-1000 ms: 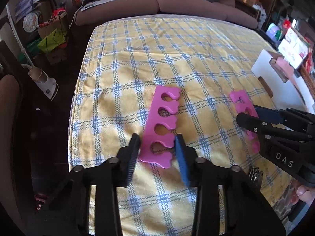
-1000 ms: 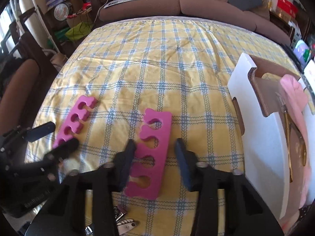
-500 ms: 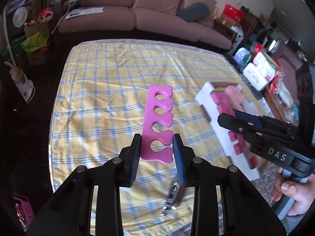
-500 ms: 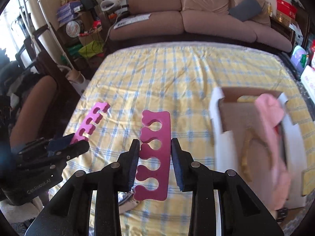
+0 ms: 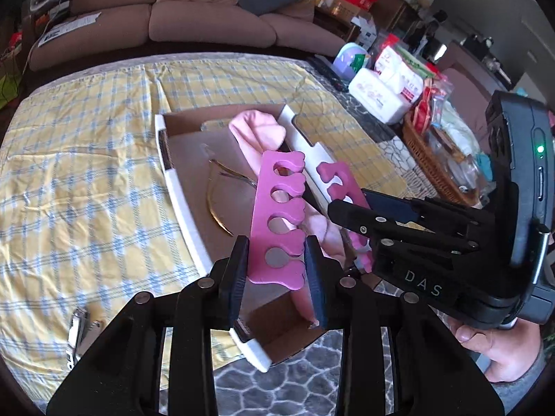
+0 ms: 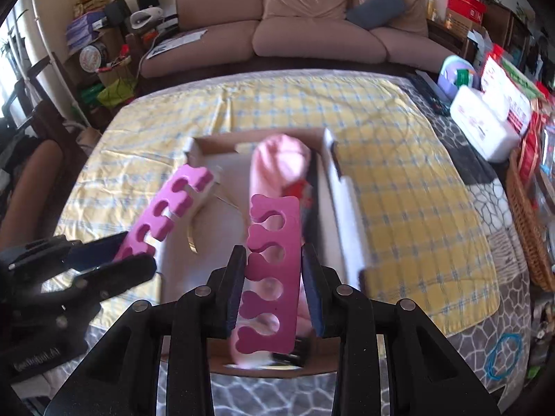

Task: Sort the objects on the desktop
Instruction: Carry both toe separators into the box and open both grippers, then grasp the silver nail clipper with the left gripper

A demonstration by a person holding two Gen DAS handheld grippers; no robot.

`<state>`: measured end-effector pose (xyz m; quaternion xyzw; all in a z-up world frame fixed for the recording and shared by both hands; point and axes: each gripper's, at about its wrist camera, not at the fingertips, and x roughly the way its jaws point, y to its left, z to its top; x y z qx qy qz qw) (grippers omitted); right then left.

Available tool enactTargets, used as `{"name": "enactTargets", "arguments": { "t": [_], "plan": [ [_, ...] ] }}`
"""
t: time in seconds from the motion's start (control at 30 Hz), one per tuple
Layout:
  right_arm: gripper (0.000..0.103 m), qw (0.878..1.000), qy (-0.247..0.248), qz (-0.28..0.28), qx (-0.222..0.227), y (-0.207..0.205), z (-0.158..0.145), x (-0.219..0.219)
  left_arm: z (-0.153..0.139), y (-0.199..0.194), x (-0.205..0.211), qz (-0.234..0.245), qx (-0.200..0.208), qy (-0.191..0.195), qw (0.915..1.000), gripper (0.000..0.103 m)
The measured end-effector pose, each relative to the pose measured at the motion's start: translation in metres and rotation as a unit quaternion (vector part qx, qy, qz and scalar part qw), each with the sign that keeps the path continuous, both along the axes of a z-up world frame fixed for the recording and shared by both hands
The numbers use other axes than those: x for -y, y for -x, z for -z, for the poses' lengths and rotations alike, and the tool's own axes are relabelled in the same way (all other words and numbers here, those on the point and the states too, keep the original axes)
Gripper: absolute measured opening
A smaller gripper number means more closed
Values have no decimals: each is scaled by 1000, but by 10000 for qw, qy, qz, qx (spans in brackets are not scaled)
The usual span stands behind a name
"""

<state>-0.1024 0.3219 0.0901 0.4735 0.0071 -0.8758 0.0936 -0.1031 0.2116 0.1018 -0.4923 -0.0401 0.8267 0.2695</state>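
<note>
The left tool (image 5: 275,270) is clenched on the near end of a pink toe separator (image 5: 279,218), which juts forward over the open cardboard box (image 5: 180,204); held only by that end, it could pivot and land on the box wall. Just to its right, the right tool (image 6: 274,287) grips a second toe separator (image 6: 269,274) over the same box, so the two close-set pieces could knock together on release.

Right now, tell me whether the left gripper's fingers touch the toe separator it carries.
Touching. The left wrist view shows both fingers pressed flat against the edges of the pink toe separator, with no gap, holding it above the open box.
</note>
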Motion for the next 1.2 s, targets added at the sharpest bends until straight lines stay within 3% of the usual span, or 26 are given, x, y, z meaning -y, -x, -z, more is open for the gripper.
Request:
{"name": "enactTargets", "arguments": {
  "t": [0.3, 0.4, 0.43, 0.47, 0.63, 0.67, 0.8, 0.87, 1.07, 1.2],
  "plan": [
    [32, 10000, 17, -75, 41, 20, 34, -22, 28, 6, -21, -444, 221, 195, 9986, 29],
    [36, 9999, 88, -105, 73, 27, 39, -27, 33, 12, -11, -608, 513, -118, 9968, 45],
    [36, 9999, 112, -82, 55, 27, 37, -29, 33, 13, -6, -646, 554, -217, 9961, 60],
    [36, 9999, 144, -58, 0, 26, 34, -32, 32, 14, -1, -651, 589, -350, 9955, 69],
    [44, 9987, 465, 62, -221, 18, 13, -45, 1, 11, 31, -650, 335, -552, 9958, 69],
    [48, 9981, 571, 34, -218, 16, 10, -46, -8, 9, 40, -638, 230, -544, 9962, 74],
    [52, 9983, 538, -10, -235, 9, -3, -38, -34, -1, 83, -617, -280, -87, 9977, 85],
    [62, 9976, 642, -106, -228, 4, -9, -29, -36, -8, 109, -655, -485, 291, 9962, 88],
    [68, 9929, 956, -612, -349, -22, -30, 25, 4, -22, 182, -904, -205, 609, 9938, 85],
    [68, 9884, 1175, -931, -248, -32, -32, 72, 29, -29, 201, -852, -128, 751, 9934, 82]
  ]
}}
